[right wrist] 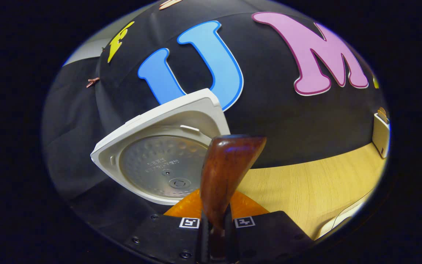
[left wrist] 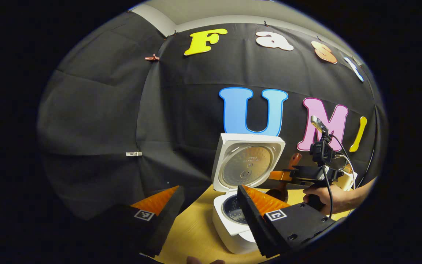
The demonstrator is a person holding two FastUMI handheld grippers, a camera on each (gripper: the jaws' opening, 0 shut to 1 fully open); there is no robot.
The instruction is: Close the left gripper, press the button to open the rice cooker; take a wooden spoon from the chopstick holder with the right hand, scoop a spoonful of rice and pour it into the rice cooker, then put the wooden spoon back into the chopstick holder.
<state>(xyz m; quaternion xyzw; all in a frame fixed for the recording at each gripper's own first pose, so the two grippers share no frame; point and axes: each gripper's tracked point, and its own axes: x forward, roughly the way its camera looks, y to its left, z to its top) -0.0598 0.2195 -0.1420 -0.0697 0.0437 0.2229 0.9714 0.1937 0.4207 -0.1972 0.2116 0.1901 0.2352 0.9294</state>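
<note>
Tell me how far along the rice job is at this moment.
Done: the rice cooker stands open, lid up, with some rice visible in the pot. In hand: the right gripper is shut on the wooden spoon, held near the cooker. Left: returning the spoon to the holder. The left gripper is open and idle.

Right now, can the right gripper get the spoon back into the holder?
Probably yes. The right gripper is shut on the spoon, and the holder stands off to one side at the table's far edge. The cooker lid stands open on the other side, out of that path.
</note>
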